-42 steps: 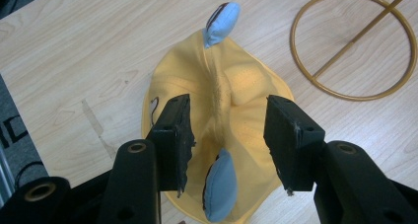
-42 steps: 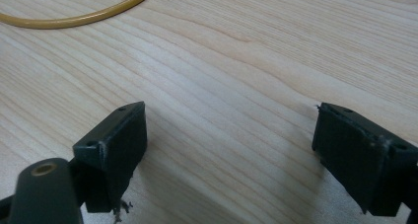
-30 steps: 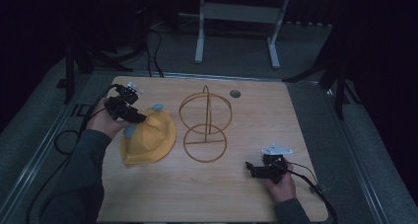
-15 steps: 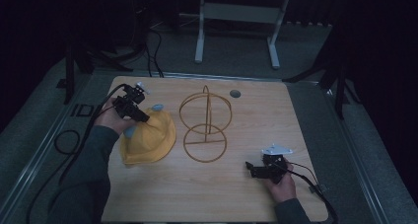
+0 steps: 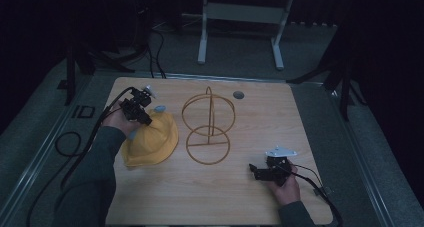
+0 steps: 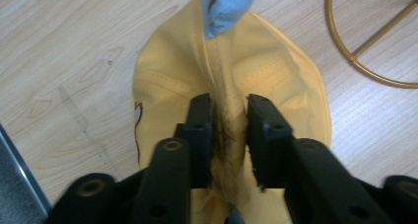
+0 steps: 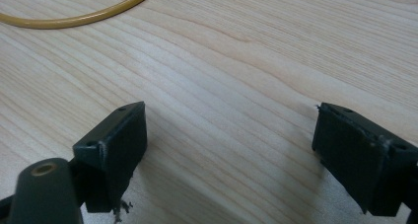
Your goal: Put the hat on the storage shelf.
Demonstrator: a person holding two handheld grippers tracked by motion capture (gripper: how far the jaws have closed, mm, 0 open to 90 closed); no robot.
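My left gripper [image 6: 229, 130] pinches a fold of the one yellow fabric cap [image 6: 276, 81], lying left on the wooden table [image 5: 320, 117]; dark marking on its edge unreadable. My right gripper [image 7: 229, 160] gapes, resting near right. One gold wire stand [image 5: 208, 127] at centre.

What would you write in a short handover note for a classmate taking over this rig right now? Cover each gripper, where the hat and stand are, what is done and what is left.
Left gripper: shut on a fold of the yellow hat, which lies on the table left of the gold wire stand.
Right gripper: open, empty, resting on the table near the front right.
Done: hat pinched.
Left, probably: lift the hat and set it on the stand, which is bare.
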